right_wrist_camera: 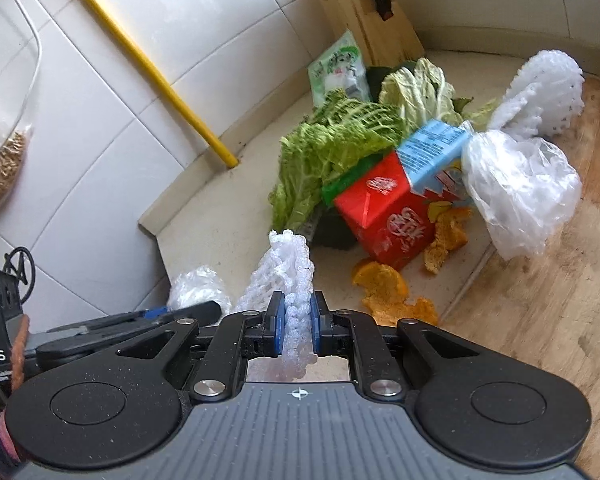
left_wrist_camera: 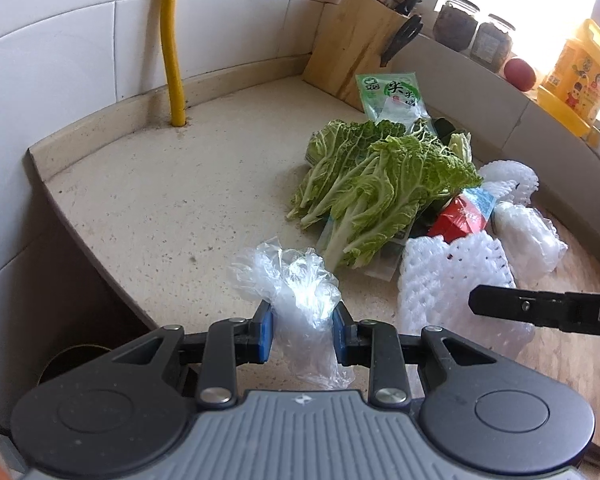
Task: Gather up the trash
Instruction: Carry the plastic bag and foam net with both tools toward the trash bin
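A pale speckled counter point(left_wrist_camera: 148, 200) runs into a white tiled corner, with a wooden board point(right_wrist_camera: 548, 280) lying on its right part. At the back stands a wooden knife block point(left_wrist_camera: 356, 44), and a yellow pipe point(left_wrist_camera: 170, 40) goes down into the counter near the wall. In the middle lies a heap of cabbage leaves point(left_wrist_camera: 376, 176) with a green packet point(left_wrist_camera: 392, 96) behind them. A red and blue carton point(right_wrist_camera: 396, 200) leans against the leaves, and orange peel point(right_wrist_camera: 388, 288) lies just in front of it. Beside the carton sits a knotted clear bag point(right_wrist_camera: 520, 192), with a white foam net point(right_wrist_camera: 540, 92) behind. The left gripper point(left_wrist_camera: 303, 330) pinches a crumpled plastic bag point(left_wrist_camera: 300, 296) between its blue pads near the counter's front edge. The right gripper point(right_wrist_camera: 298, 322) is clamped on another foam net sleeve point(right_wrist_camera: 288, 276), held up in front of the heap.
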`<state>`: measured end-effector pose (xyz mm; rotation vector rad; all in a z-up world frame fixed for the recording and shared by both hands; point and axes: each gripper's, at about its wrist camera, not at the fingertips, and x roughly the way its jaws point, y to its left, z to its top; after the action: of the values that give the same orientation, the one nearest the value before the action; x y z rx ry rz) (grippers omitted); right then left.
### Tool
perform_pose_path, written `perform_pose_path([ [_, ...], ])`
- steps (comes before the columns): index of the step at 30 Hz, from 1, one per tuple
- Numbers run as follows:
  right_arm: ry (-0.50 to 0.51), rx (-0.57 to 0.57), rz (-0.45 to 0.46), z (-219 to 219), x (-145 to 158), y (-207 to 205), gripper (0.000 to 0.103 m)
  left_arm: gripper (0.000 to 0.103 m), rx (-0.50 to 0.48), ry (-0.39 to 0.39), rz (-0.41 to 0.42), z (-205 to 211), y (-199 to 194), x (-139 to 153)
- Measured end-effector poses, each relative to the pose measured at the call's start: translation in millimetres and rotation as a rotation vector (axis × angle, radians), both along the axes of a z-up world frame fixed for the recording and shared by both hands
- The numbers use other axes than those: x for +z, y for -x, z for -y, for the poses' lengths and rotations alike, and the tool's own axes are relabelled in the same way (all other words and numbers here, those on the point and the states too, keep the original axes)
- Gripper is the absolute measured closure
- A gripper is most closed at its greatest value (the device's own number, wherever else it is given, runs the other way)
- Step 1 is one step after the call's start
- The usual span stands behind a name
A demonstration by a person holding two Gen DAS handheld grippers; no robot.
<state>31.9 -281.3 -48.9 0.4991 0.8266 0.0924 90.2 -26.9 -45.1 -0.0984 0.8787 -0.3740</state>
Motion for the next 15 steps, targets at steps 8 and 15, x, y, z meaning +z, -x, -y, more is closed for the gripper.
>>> perform_pose_path([
  [8, 0.023, -0.002, 0.027, -19, 7, -6, 0.085, 0.076, -0.032, 0.002, 0.039, -10, 1, 11],
  [15, 0.038, 0.017, 0.044, -38, 12, -17, 0.085, 0.076, -0.023, -0.002, 0.063, -27, 1, 16],
])
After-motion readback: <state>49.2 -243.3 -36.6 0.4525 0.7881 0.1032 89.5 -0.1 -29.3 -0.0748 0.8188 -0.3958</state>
